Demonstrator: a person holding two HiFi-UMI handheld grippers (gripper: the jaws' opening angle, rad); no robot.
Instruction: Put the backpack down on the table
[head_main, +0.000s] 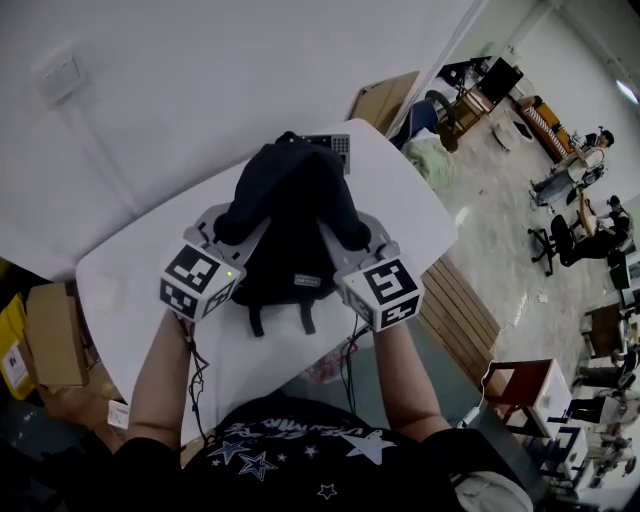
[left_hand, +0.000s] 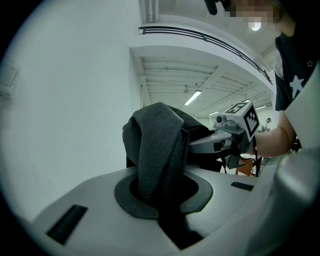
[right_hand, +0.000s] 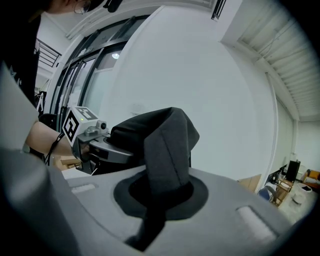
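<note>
Jaws of the left gripper (left_hand: 162, 196) are clenched on one dark shoulder strap (left_hand: 156, 150), and those of the right gripper (right_hand: 161, 194) pinch the other strap (right_hand: 167, 150) the same way. To do this step well, I judge that both grips should stay firm and level, lower together until the backpack (head_main: 290, 210) sits with its base flat on the table (head_main: 130, 285), and only then let go. The bag's bulk rises just beyond and between the two sets of jaws, with each strap running up out of them into it. Whether its bottom touches the tabletop below cannot be told.
</note>
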